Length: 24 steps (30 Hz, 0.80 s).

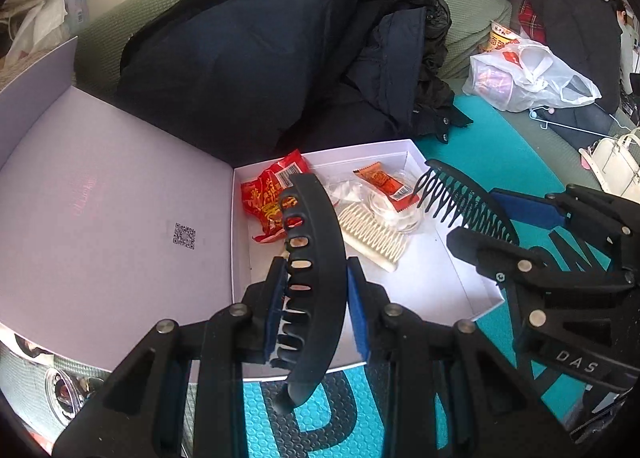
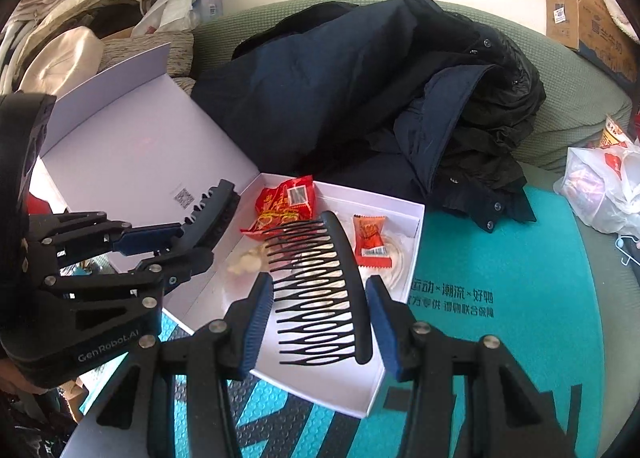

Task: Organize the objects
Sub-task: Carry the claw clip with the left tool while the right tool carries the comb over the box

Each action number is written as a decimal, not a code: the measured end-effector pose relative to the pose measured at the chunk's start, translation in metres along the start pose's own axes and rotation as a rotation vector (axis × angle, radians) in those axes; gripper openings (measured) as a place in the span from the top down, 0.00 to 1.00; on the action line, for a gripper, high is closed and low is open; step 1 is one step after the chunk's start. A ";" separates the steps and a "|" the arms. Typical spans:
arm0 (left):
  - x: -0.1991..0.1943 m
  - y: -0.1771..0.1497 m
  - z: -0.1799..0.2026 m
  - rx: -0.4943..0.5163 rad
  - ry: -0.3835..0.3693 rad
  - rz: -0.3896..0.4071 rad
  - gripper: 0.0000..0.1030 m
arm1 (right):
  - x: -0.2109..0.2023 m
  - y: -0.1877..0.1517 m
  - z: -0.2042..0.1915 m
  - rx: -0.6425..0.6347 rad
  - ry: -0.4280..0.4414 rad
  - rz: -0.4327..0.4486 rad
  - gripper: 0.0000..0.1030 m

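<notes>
My left gripper [image 1: 316, 290] is shut on a curved black hair clip [image 1: 316, 234], which stands between the blue pads above the near left part of an open white box [image 1: 440, 282]. The right gripper [image 2: 320, 310] is shut on a black toothed comb [image 2: 320, 278], held over the same box [image 2: 352, 382], teeth to the left. Each gripper shows in the other's view: the right one [image 1: 492, 222] with its comb [image 1: 452, 194], the left one [image 2: 196, 242] with the clip [image 2: 216, 202]. In the box lie a red snack packet [image 1: 268, 198], an orange candy packet [image 1: 384, 182] and a cream comb [image 1: 372, 238].
The box lid [image 1: 120, 198] lies open flat to the left. A dark jacket [image 1: 280, 58] is heaped right behind the box. The box rests on a teal mat [image 2: 500, 278]. A white plastic bag [image 1: 528, 74] and a white handbag [image 1: 616, 162] sit at the right.
</notes>
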<state>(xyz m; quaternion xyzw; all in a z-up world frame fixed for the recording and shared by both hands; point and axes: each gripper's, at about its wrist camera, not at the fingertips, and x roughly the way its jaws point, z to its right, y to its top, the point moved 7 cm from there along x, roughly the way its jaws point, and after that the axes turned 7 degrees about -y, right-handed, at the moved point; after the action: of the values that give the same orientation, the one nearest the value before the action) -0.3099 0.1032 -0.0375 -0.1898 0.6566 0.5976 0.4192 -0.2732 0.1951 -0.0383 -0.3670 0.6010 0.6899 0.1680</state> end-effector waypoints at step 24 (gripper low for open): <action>0.070 0.023 -0.046 -0.032 0.019 -0.037 0.73 | 0.088 0.017 0.008 0.082 0.009 -0.072 0.53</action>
<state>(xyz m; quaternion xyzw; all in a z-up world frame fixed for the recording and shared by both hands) -0.3823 0.0826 -0.0807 -0.2144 0.6472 0.5983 0.4209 -0.3464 0.1808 -0.0887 -0.3845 0.6158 0.6565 0.2048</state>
